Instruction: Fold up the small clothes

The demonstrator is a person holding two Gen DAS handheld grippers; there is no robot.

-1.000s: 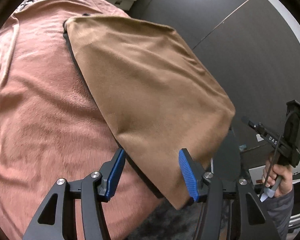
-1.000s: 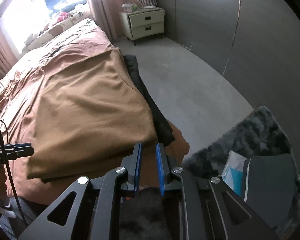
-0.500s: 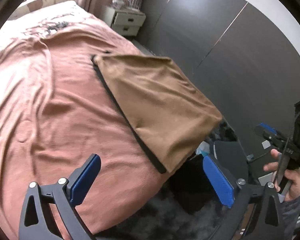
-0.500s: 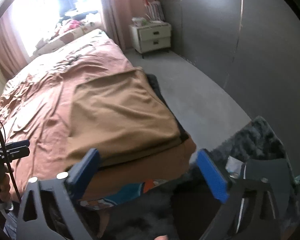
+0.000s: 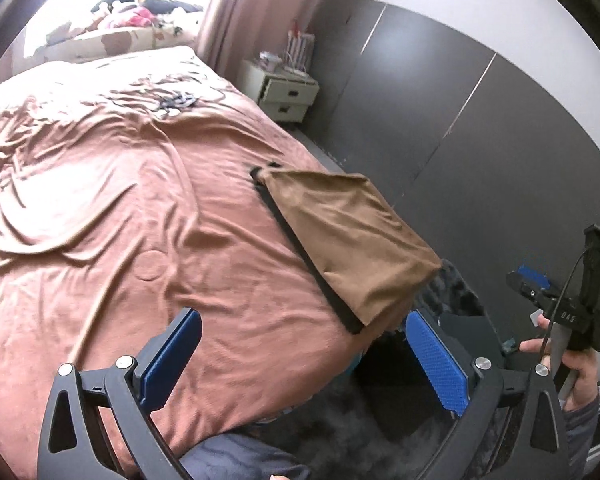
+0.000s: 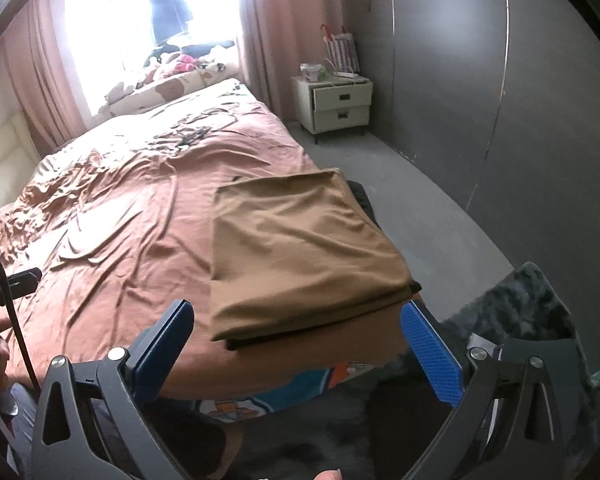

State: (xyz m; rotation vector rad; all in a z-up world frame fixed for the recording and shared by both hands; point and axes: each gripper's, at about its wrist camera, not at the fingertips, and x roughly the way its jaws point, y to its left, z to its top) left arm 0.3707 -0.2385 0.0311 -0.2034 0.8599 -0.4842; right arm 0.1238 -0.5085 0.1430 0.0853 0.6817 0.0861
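Observation:
A folded tan garment (image 5: 348,232) (image 6: 300,252) lies flat near the corner of the bed, resting on a folded black garment whose edge (image 5: 300,252) (image 6: 364,204) shows beneath it. My left gripper (image 5: 304,354) hovers above the bed's near edge, jaws wide open and empty, well back from the tan garment. My right gripper (image 6: 296,352) is also wide open and empty, held back from the tan garment's near edge. The right gripper (image 5: 540,284) shows in the left wrist view too, in a hand at the far right.
The bed is covered with a rumpled pink-brown sheet (image 5: 120,208) (image 6: 120,220). A white nightstand (image 5: 284,96) (image 6: 336,104) stands by dark wardrobe doors (image 5: 480,128). A dark fluffy rug (image 6: 532,304) and a bin lie on the grey floor beside the bed.
Both grippers have let go of the tan garment, opened wide and pulled back and up from the bed. The tan garment stays lying folded on the black one.

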